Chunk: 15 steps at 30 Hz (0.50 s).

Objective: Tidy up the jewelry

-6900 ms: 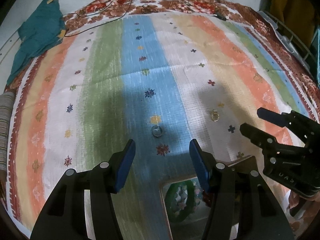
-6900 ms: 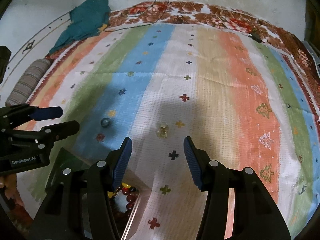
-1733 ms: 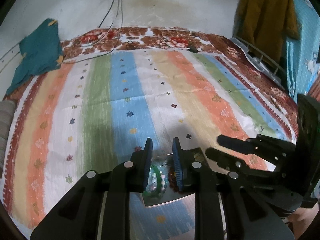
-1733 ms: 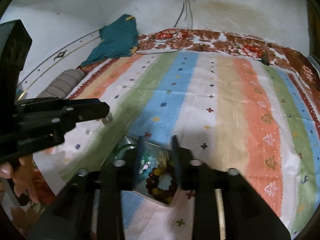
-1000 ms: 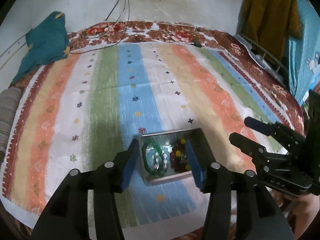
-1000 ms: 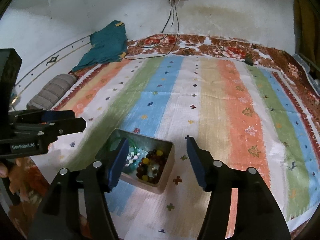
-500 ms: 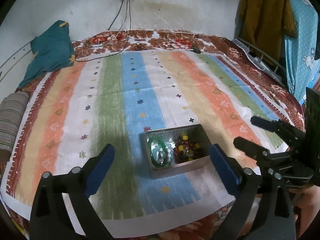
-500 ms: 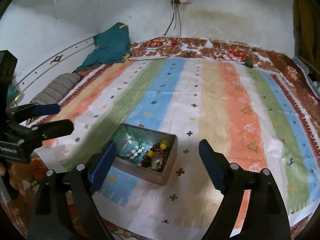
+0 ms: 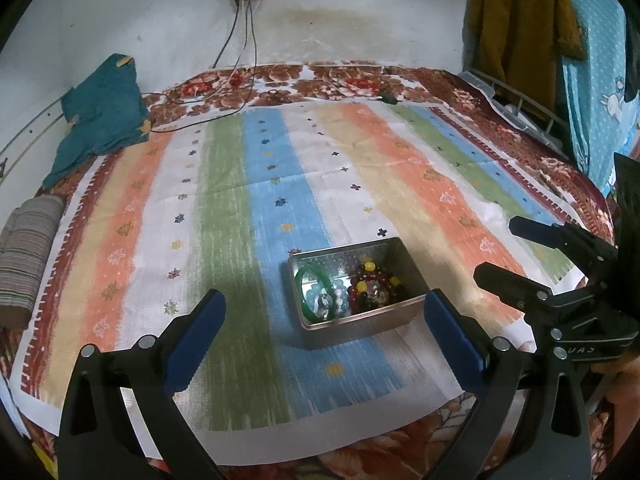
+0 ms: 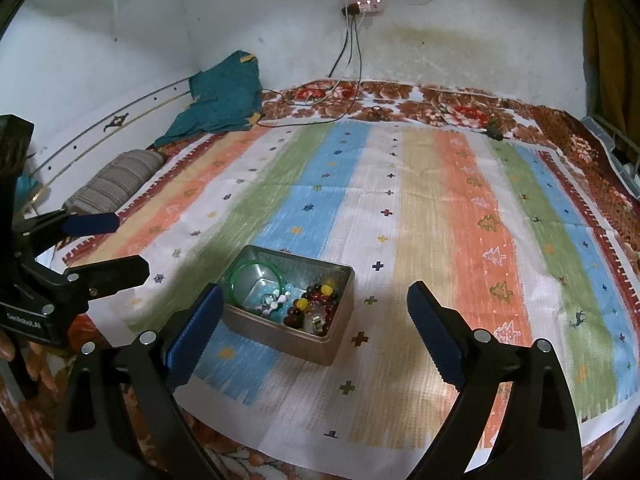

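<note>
With both sets of tongs held back and empty, looks close to finished, judging by a bare striped mat and a filled tin.

Left wrist view: left tongs (image 9: 322,326) spread wide, gripping nothing, blue ribbed pads framing the metal tin (image 9: 360,318) on the striped mat (image 9: 224,208). Inside the tin, a smooth green bangle (image 9: 316,290) leaning at the left side, pale blue-and-white beads beside it, a dark red bead bracelet (image 9: 374,286) with glossy yellow beads at the right. No loose jewelry visible on the mat's woven, slightly wrinkled surface. Right tongs (image 9: 520,256) off to the right, black and angular, parted, holding nothing.

Right wrist view: right tongs (image 10: 312,324) likewise wide apart and empty, above the near edge of the mat. Same rectangular tin (image 10: 320,346), dull silver with rounded corners, open-topped, sitting on the blue and white stripes; a small silvery piece, too small to identify, among the red beads. Crumpled teal cloth (image 10: 220,96) and a striped bolster (image 10: 116,182) at the bed's far left, cables trailing from a wall socket. Little apparently left beyond, perhaps, tidying the tin's contents.
</note>
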Available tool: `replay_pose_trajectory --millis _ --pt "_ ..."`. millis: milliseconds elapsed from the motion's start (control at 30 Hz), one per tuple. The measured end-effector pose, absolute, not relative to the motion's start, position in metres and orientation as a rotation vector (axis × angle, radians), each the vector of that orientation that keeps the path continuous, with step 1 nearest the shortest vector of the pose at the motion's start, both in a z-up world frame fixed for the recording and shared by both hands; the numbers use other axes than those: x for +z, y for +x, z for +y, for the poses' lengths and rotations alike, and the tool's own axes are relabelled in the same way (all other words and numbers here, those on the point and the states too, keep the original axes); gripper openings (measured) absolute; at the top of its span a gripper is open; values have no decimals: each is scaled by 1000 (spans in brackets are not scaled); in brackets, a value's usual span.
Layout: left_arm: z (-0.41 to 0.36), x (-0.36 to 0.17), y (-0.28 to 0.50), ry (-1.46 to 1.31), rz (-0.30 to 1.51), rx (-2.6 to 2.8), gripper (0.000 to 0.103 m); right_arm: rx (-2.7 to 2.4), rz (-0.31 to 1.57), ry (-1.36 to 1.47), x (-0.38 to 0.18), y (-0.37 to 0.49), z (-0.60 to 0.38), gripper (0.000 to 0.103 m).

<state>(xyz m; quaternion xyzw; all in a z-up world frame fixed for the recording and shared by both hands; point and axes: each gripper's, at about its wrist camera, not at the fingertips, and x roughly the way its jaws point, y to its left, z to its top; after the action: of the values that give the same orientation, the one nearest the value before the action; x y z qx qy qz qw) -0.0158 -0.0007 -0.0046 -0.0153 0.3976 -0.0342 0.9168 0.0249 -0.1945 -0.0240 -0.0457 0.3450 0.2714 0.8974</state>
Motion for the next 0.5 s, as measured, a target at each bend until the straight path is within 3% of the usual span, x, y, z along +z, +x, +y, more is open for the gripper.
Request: replay_pose_trajectory --millis 500 --pt "-6 -6 -20 -7 810 -47 97 570 716 -88 -23 20 -196 95"
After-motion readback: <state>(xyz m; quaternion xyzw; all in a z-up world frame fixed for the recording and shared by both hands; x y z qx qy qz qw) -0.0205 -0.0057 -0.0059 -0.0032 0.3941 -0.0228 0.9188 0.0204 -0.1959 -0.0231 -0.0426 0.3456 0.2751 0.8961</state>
